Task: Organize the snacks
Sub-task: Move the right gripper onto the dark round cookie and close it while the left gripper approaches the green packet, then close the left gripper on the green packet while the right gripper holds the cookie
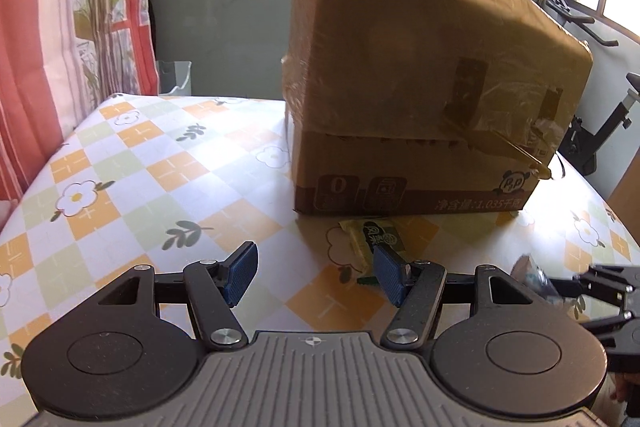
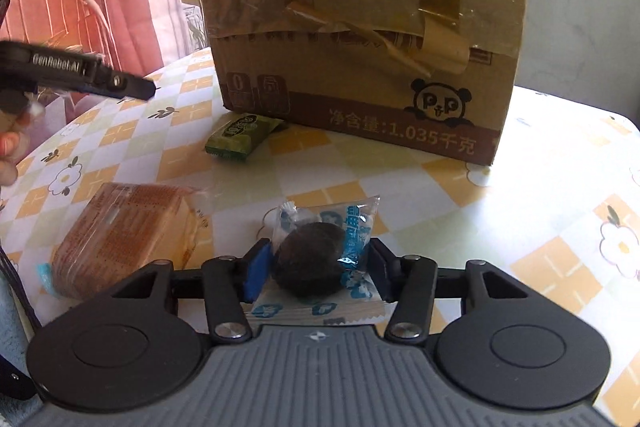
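Between the blue pads of your right tongs [image 2: 318,269] sits a clear, blue-printed packet with a dark round snack [image 2: 312,259] inside; the fingers press it from both sides, and the packet's crimped lower edge lies flat on the checked, flower-patterned surface [image 2: 460,187] just under them. You hold those tongs low and level, pointing straight at the taped cardboard box [image 2: 360,27] that stands well ahead. Near the box's front lower edge lies a green snack packet [image 2: 242,137], and to your left of the held snack rests a larger orange-wrapped pack [image 2: 120,235], close to the tongs but not touching them. Your left tongs [image 1: 316,277] hover above the surface with the fingers spread wide and nothing between them, also aimed toward the box [image 1: 420,87]. Just beyond their right pad [image 1: 390,275] lies the green packet [image 1: 370,239], its near end hidden behind that pad. From the right wrist view the left tongs [image 2: 132,87] come in from the left edge at an angle, raised over the surface, with your fingertips [image 2: 10,147] visible below them. From the left wrist view the right tongs appear at the far right edge, blurred.
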{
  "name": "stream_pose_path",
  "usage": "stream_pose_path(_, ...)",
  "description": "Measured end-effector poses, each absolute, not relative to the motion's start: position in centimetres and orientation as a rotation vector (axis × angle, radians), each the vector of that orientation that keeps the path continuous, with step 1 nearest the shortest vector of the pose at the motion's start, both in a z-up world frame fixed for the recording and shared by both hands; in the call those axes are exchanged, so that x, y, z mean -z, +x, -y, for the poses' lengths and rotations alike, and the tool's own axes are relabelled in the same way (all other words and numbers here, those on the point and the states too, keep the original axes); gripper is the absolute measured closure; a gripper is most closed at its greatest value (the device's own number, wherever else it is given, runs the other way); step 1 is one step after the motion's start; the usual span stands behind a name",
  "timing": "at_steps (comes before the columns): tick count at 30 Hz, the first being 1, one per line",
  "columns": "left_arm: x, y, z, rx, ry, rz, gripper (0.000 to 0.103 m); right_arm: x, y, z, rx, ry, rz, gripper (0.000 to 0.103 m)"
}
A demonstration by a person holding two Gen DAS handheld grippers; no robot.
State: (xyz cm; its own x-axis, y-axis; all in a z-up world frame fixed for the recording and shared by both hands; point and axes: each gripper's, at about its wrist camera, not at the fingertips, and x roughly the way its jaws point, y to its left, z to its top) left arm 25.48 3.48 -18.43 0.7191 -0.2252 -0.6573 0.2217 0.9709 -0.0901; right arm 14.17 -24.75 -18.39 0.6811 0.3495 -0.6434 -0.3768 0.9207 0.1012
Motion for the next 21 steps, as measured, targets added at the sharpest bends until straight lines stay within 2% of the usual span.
stream_pose_path(7,19.3,27.5,-1.1,0.287,-0.042,-0.756,0.036,18.6,16.6,26.2,-0.31,-0.032,-0.668,0.054)
stream_pose_path(21,23.0,32.0,2.9,0.228,0.038,-0.908,0.036,18.9,16.1,25.8,-0.318,-0.068,-0.625,0.054)
